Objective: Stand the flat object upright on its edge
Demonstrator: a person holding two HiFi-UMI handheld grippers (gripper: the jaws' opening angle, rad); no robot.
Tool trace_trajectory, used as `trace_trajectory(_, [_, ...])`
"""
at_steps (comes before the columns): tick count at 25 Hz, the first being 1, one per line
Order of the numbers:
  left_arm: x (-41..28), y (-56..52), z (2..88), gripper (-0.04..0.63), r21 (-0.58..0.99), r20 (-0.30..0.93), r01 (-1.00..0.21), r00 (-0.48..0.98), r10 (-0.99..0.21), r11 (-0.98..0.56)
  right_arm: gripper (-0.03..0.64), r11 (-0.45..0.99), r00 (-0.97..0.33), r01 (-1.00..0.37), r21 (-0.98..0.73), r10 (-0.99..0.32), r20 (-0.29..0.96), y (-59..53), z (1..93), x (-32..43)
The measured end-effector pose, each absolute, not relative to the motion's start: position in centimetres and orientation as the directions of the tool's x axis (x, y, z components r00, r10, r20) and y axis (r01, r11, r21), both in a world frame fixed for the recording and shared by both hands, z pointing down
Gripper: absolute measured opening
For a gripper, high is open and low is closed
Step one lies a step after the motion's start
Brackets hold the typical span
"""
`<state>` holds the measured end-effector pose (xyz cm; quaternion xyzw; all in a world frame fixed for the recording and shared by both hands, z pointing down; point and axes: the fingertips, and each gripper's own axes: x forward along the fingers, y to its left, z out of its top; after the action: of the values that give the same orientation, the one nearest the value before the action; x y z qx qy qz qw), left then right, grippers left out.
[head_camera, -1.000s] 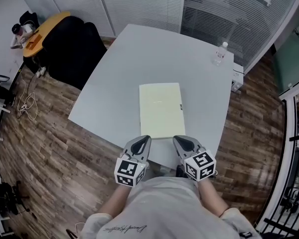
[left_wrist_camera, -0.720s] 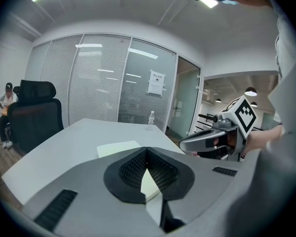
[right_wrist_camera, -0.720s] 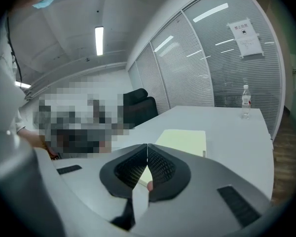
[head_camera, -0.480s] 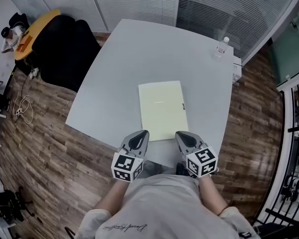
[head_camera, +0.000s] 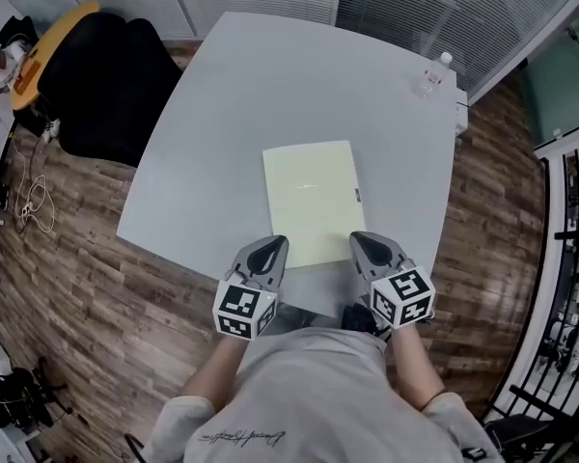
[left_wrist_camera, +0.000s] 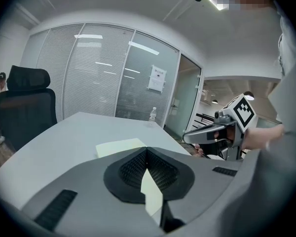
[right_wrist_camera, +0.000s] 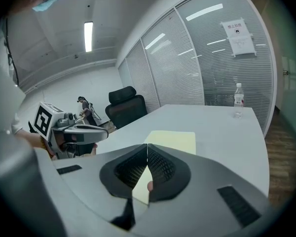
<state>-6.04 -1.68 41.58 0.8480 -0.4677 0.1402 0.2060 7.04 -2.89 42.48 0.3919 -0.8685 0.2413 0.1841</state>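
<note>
A pale yellow flat book [head_camera: 311, 201] lies flat on the grey table [head_camera: 222, 133], its near edge just ahead of both grippers. My left gripper [head_camera: 268, 251] hovers at the book's near left corner with its jaws shut and nothing between them. My right gripper [head_camera: 369, 245] hovers at the near right corner, also shut and empty. In the left gripper view the book [left_wrist_camera: 119, 146] shows beyond the closed jaws [left_wrist_camera: 147, 151], with the right gripper [left_wrist_camera: 193, 135] to the side. The right gripper view shows the book [right_wrist_camera: 173, 141] past its closed jaws [right_wrist_camera: 147, 149].
A clear water bottle [head_camera: 430, 75] stands at the table's far right corner. A black office chair [head_camera: 106, 75] sits left of the table, with a round orange table [head_camera: 34, 51] behind it. Glass partitions with blinds close off the far side. Wooden floor surrounds the table.
The head view has shifted a little, so the table and book sit slightly higher and further left in frame. Both grippers stay shut just short of the book's near edge.
</note>
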Motion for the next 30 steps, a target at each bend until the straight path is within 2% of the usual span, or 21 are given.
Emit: trace_trajectory(30, [-7.7,-3.3,47.2,0.012,0.266,0.564,-0.852,0.517,-0.644,-0.45,0.025,0.5,-0.553,-0.819,-0.281,-0.559,0.617,-5.4,47.4,10.0])
